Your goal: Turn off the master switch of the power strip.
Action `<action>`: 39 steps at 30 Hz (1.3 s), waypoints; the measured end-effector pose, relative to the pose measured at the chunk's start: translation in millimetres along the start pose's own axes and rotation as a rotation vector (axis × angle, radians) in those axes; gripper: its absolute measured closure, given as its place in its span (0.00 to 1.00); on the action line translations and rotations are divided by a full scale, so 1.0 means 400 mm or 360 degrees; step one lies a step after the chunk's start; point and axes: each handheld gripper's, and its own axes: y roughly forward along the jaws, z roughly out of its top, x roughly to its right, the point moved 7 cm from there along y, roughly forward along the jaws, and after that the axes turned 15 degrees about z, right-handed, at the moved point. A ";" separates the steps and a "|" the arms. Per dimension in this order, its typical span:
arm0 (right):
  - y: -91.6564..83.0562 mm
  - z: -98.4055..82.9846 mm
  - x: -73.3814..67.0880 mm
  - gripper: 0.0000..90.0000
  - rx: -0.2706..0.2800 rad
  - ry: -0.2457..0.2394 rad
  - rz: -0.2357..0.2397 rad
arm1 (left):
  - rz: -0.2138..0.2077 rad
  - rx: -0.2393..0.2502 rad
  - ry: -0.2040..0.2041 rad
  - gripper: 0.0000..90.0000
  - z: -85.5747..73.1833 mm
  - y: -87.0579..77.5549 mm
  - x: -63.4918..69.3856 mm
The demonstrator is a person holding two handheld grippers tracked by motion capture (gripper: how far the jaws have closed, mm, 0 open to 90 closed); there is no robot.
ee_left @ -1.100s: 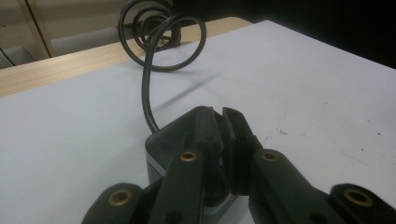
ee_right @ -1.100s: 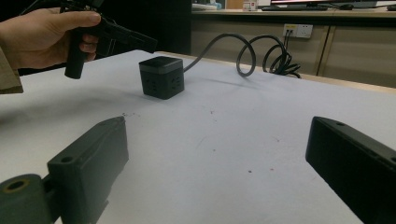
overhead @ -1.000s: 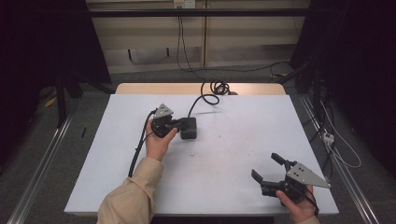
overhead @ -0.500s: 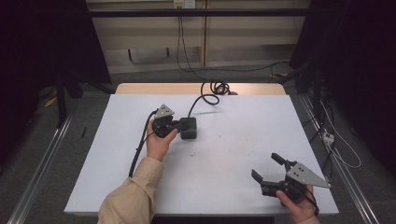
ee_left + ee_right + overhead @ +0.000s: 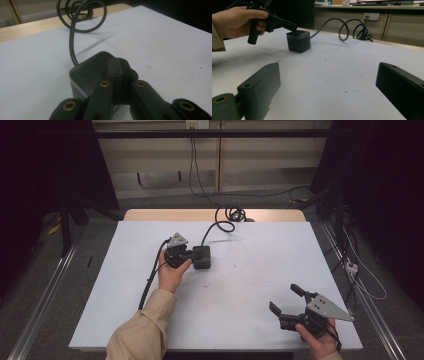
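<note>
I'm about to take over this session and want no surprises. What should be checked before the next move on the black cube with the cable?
1. Left gripper jaws closed, tips resting on top of the black cube: ok.
2. Cube gripped between the jaws: not ok; they are shut together above it, with nothing between them.
3. Cube sits flat on the white table: ok.
4. Cable has slack, coiled at the far edge: ok.
5. Right gripper open and well apart from the cube: ok.
6. Cable's far end plugged in: cannot tell.
</note>
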 end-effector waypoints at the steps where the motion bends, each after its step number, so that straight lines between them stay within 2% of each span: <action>1: 0.000 0.000 0.000 0.06 0.0001 0.0000 -0.0001 | -0.0001 0.0000 -0.0002 1.00 0.000 0.000 0.001; 7: 0.000 0.000 0.000 0.06 0.0002 -0.0002 0.0000 | 0.0009 -0.0008 0.0021 1.00 -0.002 0.003 0.001; 35: 0.002 -0.001 -0.002 0.06 -0.0005 -0.0006 0.0003 | 0.0030 -0.0019 0.0019 1.00 -0.004 0.006 -0.002; 39: 0.002 -0.001 -0.002 0.06 -0.0006 -0.0006 0.0002 | 0.0043 -0.0023 0.0057 1.00 -0.003 0.006 -0.001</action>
